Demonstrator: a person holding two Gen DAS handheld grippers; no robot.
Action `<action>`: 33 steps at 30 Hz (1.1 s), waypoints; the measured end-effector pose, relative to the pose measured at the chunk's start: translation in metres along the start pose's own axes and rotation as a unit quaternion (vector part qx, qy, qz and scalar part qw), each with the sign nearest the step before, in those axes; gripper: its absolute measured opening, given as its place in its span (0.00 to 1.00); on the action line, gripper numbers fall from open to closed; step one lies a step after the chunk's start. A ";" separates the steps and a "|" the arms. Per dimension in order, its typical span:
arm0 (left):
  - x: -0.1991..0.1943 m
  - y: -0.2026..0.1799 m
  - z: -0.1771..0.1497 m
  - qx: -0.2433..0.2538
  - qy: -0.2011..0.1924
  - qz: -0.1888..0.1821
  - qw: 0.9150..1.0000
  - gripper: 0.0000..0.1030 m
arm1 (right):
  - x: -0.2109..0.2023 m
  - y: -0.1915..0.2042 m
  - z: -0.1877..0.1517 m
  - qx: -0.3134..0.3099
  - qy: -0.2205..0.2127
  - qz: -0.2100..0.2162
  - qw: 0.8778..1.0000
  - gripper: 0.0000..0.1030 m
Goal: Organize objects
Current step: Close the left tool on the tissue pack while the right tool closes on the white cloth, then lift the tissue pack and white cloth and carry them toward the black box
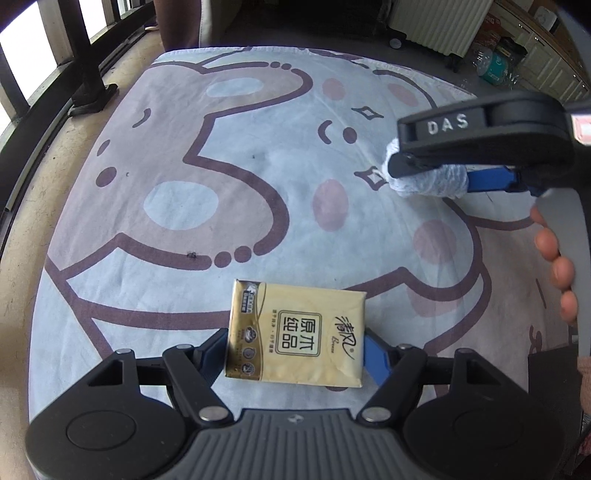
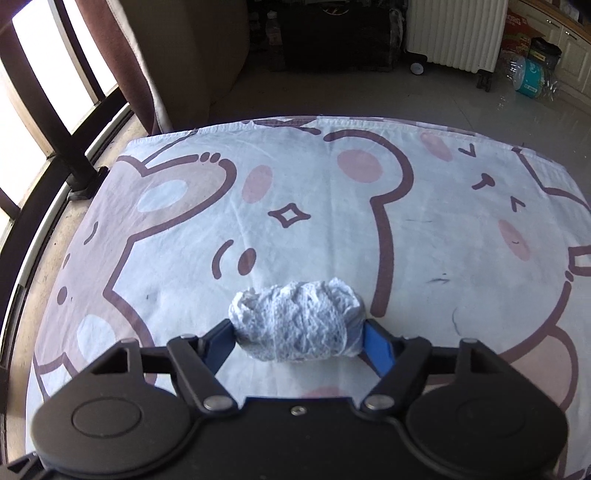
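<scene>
My left gripper [image 1: 295, 347] is shut on a yellow tissue pack [image 1: 295, 332] with Chinese print, held flat just above the cartoon bear cloth [image 1: 221, 177]. My right gripper [image 2: 299, 336] is shut on a white rolled cloth bundle [image 2: 295, 317], gripped at its two ends, over the same cloth [image 2: 332, 206]. In the left wrist view the right gripper [image 1: 406, 173] shows at the right with the bundle [image 1: 432, 181] in its fingers, a hand behind it.
The cloth covers a table beside a window with dark railings [image 2: 66, 122]. A white radiator [image 2: 454, 33] and bags [image 2: 528, 70] stand on the floor beyond the far edge. A curtain [image 2: 122, 55] hangs at the far left.
</scene>
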State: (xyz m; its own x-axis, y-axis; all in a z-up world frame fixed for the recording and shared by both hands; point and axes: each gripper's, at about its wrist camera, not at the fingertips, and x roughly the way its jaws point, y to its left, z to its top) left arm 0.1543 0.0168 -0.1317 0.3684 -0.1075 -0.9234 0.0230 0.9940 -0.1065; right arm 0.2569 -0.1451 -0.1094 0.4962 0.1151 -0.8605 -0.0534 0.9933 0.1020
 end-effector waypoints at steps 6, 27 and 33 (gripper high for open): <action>-0.025 0.002 -0.002 -0.011 -0.017 0.004 1.000 0.72 | -0.032 -0.010 -0.015 0.004 0.002 0.018 1.000 0.73; -0.121 -0.025 -0.012 -0.040 -0.073 -0.026 0.996 0.72 | -0.180 -0.061 -0.073 -0.007 -0.009 0.013 1.000 0.73; -0.136 -0.052 -0.014 -0.023 -0.079 -0.036 0.996 0.72 | -0.214 -0.091 -0.077 0.009 -0.024 0.001 1.000 0.73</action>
State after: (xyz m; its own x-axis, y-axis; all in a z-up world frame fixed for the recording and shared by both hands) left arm 0.0895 -0.0204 -0.0056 0.5094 -0.1706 -0.8434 0.0133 0.9816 -0.1906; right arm 0.0886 -0.2599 0.0266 0.5379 0.1154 -0.8351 -0.0391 0.9929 0.1121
